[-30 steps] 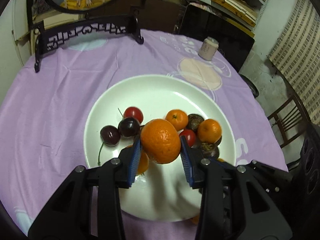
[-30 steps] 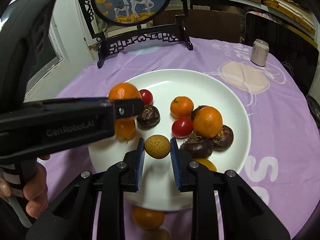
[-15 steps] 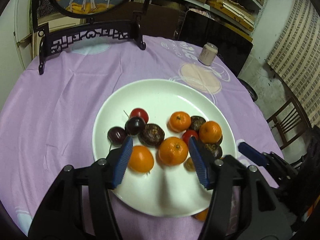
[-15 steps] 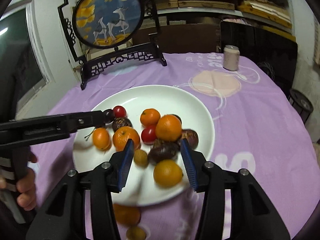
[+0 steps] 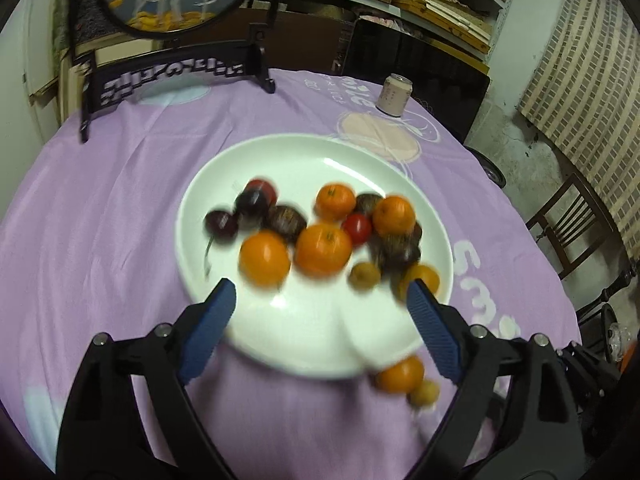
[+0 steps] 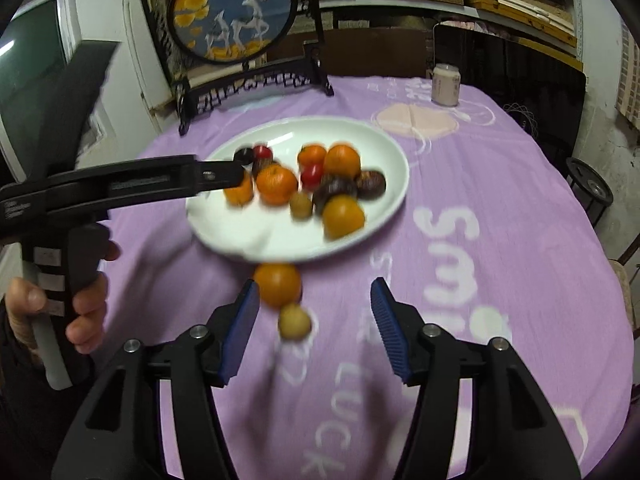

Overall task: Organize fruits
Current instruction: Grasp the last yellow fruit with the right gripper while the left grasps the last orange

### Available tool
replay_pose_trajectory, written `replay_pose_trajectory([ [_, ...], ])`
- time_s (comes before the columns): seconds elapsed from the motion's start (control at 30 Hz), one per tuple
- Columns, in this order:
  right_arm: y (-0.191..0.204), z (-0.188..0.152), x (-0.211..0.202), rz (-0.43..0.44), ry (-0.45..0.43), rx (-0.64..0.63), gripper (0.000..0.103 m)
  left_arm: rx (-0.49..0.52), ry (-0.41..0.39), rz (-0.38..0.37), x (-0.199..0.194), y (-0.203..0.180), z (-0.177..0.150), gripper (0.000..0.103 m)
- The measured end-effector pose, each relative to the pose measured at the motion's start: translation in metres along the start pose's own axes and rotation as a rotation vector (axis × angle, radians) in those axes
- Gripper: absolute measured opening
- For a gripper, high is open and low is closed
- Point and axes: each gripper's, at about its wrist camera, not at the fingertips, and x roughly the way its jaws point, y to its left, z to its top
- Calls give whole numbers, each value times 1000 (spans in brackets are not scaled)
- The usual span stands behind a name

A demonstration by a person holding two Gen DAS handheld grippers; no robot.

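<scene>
- So there's this round bench [image 5: 100,240] sitting under a purple cloth with pale lettering and a peach circle on it, in a cluttered room with shelves of stacked boards running along the back wall.
- A round deer picture in a black carved stand [image 6: 236,20] is standing at the far edge, and a small pale can [image 5: 395,95] is sitting off to the far right.
- The white plate [image 5: 312,160] is sitting mid-bench, carrying the fruit: oranges, cherry tomatoes, dark cherries, some brown wrinkly ones. Everything's looking motion-blurred right now.
- Compared with a second ago: the left hand-held gripper [image 5: 320,312] was pinching a big orange [image 5: 323,249], and now that orange is lying on the plate among the others while the jaws are spread wide with nothing in them.
- Same deal for the right hand-held gripper [image 6: 314,328]: it was clamping a small yellowish fruit [image 6: 301,205], which is now resting on the plate, and its blue pads are gaping apart, pulled back off the plate.
- The right wrist view is showing the person's hand [image 6: 76,304] gripping the left tool's handle, which the left view isn't showing at all.
- It's also giving the clearer look at the loose orange [image 6: 277,285] and small yellow fruit [image 6: 295,322] lying on the cloth just off the plate's near rim, the orange touching the right gripper's left pad.
- The left view is catching a wooden chair [image 5: 576,220] off to the right.
</scene>
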Motion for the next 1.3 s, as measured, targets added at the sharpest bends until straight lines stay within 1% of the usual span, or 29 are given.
replay_pose_trajectory([
  [0.07, 6, -12, 3, 9, 33, -18, 58, -46, 2, -15, -13, 13, -24, 89],
  [0.17, 14, -18, 13, 32, 73, -42, 58, -92, -17, 4, -38, 30, -54, 89],
  [0.27, 21, -17, 26, 51, 85, -53, 58, -87, -39, 51, -64, 39, -76, 90],
  [0.37, 23, -16, 40, 36, 92, -67, 58, -78, -44, 76, -79, 43, -90, 91],
  [0.43, 25, -19, 53, 9, 126, -82, 31, -77, -37, 75, -83, 42, -96, 91],
  [0.47, 26, -20, 55, -11, 118, -94, 25, -73, -34, 74, -83, 41, -97, 91],
  [0.5, 25, -21, 54, -9, 116, -97, 24, -67, -30, 71, -83, 37, -96, 91],
  [0.57, 21, -23, 49, 5, 112, -88, 24, -45, -16, 55, -79, 25, -95, 91],
  [0.67, 6, -26, 29, 13, 75, -54, 24, -1, 10, 40, -68, 3, -91, 91],
  [0.77, -14, -30, 6, 7, 33, -16, 24, 43, 48, 47, -48, -22, -87, 91],
  [0.87, -34, -38, -8, 9, 12, 23, 24, 76, 89, 75, -24, -42, -84, 91],
  [0.97, -54, -51, -15, 26, 13, 65, 24, 90, 124, 115, -2, -56, -80, 91],
  [1.07, -69, -61, -20, 47, 15, 96, 24, 87, 149, 163, 15, -65, -76, 91],
  [1.13, -77, -65, -23, 53, 8, 111, 24, 80, 158, 182, 25, -69, -72, 90],
  [1.17, -81, -66, -24, 54, 4, 117, 24, 81, 158, 193, 29, -71, -70, 89],
  [1.2, -83, -68, -26, 54, 1, 120, 24, 83, 158, 201, 32, -74, -69, 85],
  [1.27, -87, -69, -26, 56, -5, 124, 24, 81, 172, 210, 42, -76, -65, 72],
  [1.3, -87, -69, -26, 61, -6, 125, 24, 74, 181, 209, 46, -75, -64, 59],
])
